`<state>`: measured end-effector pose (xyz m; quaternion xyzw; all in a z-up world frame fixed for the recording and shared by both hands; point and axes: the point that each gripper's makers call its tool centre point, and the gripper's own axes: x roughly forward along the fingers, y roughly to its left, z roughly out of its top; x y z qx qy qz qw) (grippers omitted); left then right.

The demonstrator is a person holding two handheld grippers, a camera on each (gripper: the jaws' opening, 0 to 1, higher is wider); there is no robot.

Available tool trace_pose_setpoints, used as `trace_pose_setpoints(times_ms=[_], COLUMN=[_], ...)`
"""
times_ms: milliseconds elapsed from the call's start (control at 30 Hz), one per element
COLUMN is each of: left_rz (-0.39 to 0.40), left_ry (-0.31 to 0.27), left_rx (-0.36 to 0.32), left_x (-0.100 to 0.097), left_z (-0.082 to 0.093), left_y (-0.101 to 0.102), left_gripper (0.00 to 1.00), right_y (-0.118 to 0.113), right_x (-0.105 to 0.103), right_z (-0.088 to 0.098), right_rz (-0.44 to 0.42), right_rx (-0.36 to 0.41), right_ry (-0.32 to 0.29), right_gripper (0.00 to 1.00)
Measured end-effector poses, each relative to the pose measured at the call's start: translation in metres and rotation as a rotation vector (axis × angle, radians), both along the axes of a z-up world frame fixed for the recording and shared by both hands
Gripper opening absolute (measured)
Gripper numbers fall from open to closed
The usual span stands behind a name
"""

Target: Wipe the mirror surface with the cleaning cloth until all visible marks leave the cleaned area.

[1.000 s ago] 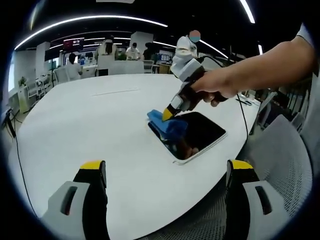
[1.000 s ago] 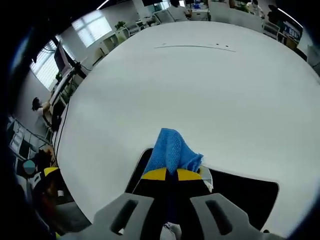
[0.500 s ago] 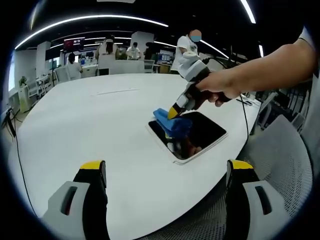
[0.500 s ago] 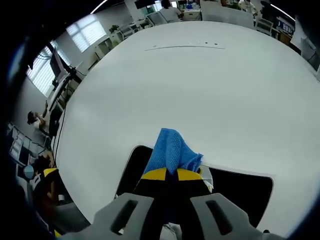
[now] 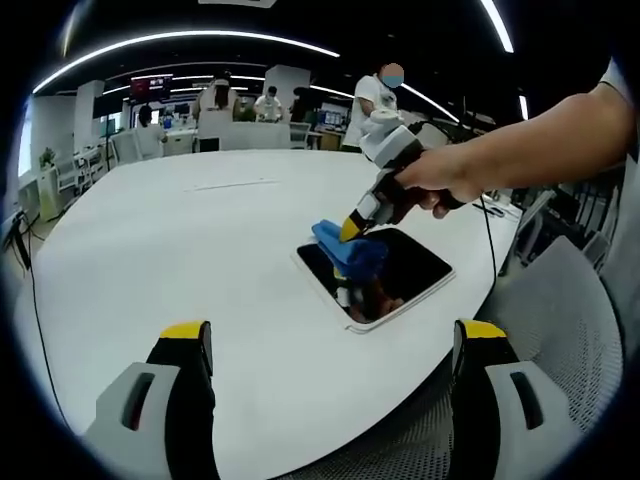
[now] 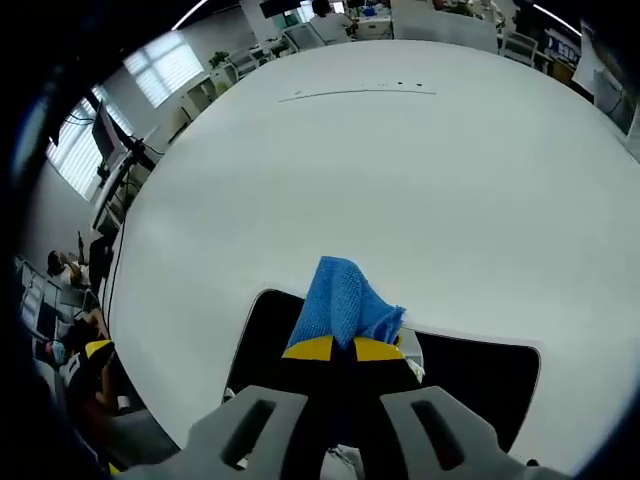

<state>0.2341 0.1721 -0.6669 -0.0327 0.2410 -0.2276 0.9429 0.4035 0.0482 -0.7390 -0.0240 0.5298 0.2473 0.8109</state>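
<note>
In the left gripper view, the left gripper (image 5: 330, 345) rises from the bottom edge with its two yellow-tipped fingers (image 5: 187, 331) set wide apart and nothing between them; their lower parts are cut off by the frame. They hover over the near side of a big white table (image 5: 150, 240). Right of centre lies the mirror (image 5: 385, 272), a dark rectangle with a pale border, flat on the table near its right-hand edge. Its surface reflects dim shapes, and any marks on it are too small to make out. The blue cloth (image 5: 350, 252) sits on the mirror's far left part and covers that corner. The right gripper (image 5: 350, 230) comes down onto the cloth from the upper right, held in a person's hand (image 5: 430, 180) whose forearm runs off the frame. A grey mesh chair (image 5: 560, 330) stands at the right, partly cut off.

In the right gripper view, a second piece of the left gripper (image 6: 95, 350) peeks in at the far left, mostly hidden. The mirror (image 6: 480, 375) spans the lower part, its near edge hidden behind the right gripper (image 6: 345, 349), whose fingers are pinched together on the cloth (image 6: 345, 300), which bunches up in front of them, resting on the glass
</note>
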Motion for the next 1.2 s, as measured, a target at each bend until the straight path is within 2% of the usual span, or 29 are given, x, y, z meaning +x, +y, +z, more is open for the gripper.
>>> trace_pose_setpoints(times_ms=[333,867,1033,1100,1200], left_rz=[0.001,-0.009,-0.014,-0.027,-0.028], left_ry=[-0.004,-0.007,-0.004,0.008,-0.003], left_rx=[-0.009,-0.001,0.021,0.044,0.033], left_x=[0.0,-0.001,-0.002,-0.003,-0.003], left_z=[0.001,0.002,0.0,-0.003,0.0], left_y=[-0.001,-0.002,-0.003,-0.003,-0.004], left_gripper=[0.99,0.99,0.99,0.99,0.99], right_y=[-0.001,-0.004,-0.005,-0.006,-0.006], right_x=[-0.011,-0.041,-0.049,-0.051,-0.056], right_z=[0.0,0.001,0.001,0.001,0.002], right_rz=[-0.015,-0.025,-0.015,-0.044,-0.03], right_rx=[-0.005,0.006,0.001,0.004,-0.003], right_ry=[0.008,0.021,0.032,0.036,0.022], right_gripper=[0.0,0.0,0.0,0.0,0.0])
